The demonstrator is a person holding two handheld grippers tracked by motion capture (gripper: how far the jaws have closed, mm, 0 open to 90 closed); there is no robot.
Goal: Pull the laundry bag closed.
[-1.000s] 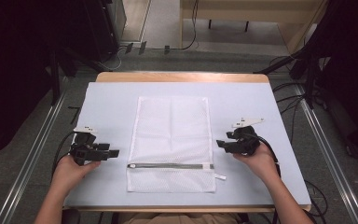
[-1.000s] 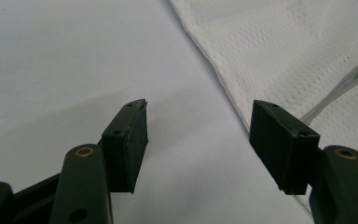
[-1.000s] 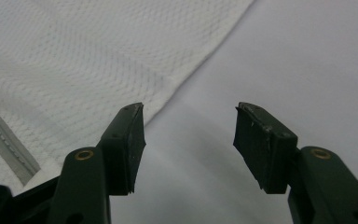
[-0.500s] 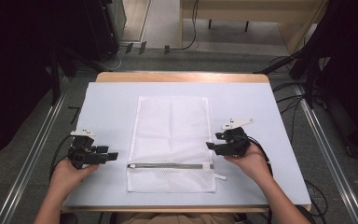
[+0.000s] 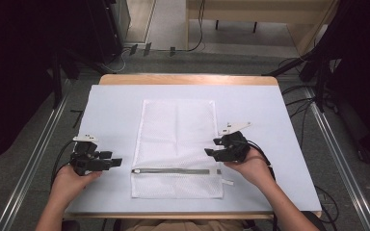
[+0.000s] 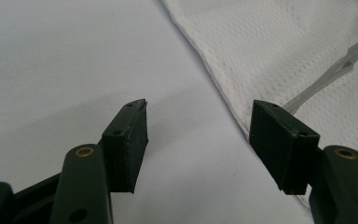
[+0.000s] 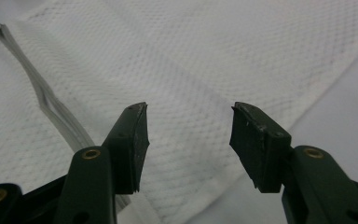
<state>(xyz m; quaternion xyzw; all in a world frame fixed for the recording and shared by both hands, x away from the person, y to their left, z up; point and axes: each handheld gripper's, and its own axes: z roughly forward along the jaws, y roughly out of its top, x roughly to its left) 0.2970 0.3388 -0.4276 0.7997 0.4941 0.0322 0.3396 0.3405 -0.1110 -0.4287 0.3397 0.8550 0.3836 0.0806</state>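
Note:
A white mesh bag (image 5: pixel 176 139) lies flat in the middle of the table, its grey zipper (image 5: pixel 173 171) running across near the front end. My left gripper (image 5: pixel 118 162) rests on the table just left of the bag, open, with the bag's edge (image 6: pixel 284 46) by its right jaw and nothing between the jaws. My right gripper (image 5: pixel 208 153) hovers over the bag's right edge, just above the zipper's end. Its jaws have just been closing a little but stand open over the mesh (image 7: pixel 214 60), gripping nothing. The zipper (image 7: pixel 42 93) runs off to its left.
A white mat (image 5: pixel 270 110) covers the wooden table (image 5: pixel 188 79). A small white tag (image 5: pixel 228 182) lies by the bag's front right corner. Cables trail from both grippers, and metal rails (image 5: pixel 33 159) run along the floor on either side.
My right gripper has moved left and slightly up, from beside the bag to over its right edge. The left gripper has stayed about where it was.

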